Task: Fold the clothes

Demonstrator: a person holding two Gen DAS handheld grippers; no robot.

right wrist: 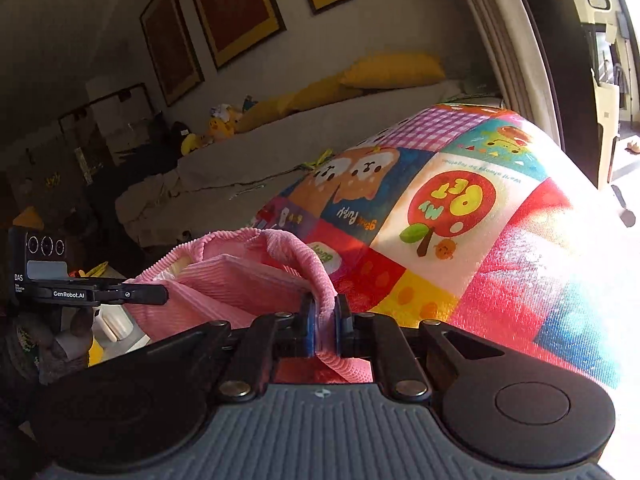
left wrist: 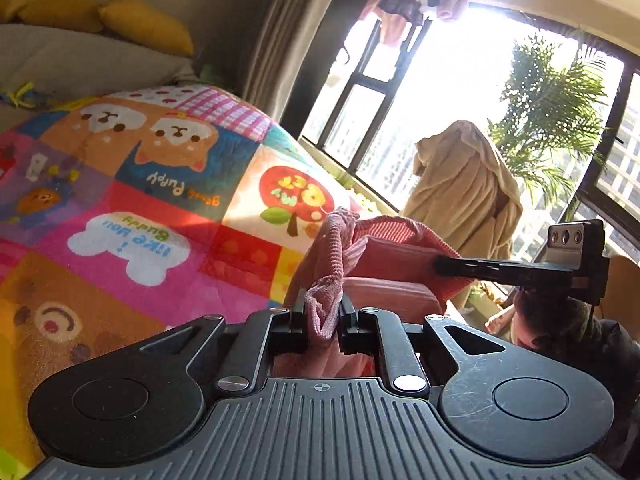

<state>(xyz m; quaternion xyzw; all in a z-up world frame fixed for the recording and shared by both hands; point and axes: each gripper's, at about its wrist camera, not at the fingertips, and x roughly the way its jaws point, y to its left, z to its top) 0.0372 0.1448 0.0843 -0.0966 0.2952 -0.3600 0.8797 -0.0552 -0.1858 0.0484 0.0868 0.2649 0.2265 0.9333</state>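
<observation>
Bright daylight from a big window (left wrist: pixel 420 92) falls on a bed covered by a colourful cartoon blanket (left wrist: pixel 132 208). Above this blanket hangs a pink corduroy garment (left wrist: pixel 394 256), ribbed and soft, held up between both tools. The left gripper (left wrist: pixel 323 312) has its jaws closed on one bunched edge of the cloth. The right gripper (right wrist: pixel 325 320) is likewise clamped on another folded edge. Yellow pillows (right wrist: pixel 394 70) lie along the far side of the bed, and a beige cloth (left wrist: pixel 468 188) drapes near the window beside a green plant (left wrist: pixel 552 104).

Patchwork blanket (left wrist: pixel 140 208) lies bare beyond the pink garment (left wrist: pixel 384 248).
</observation>
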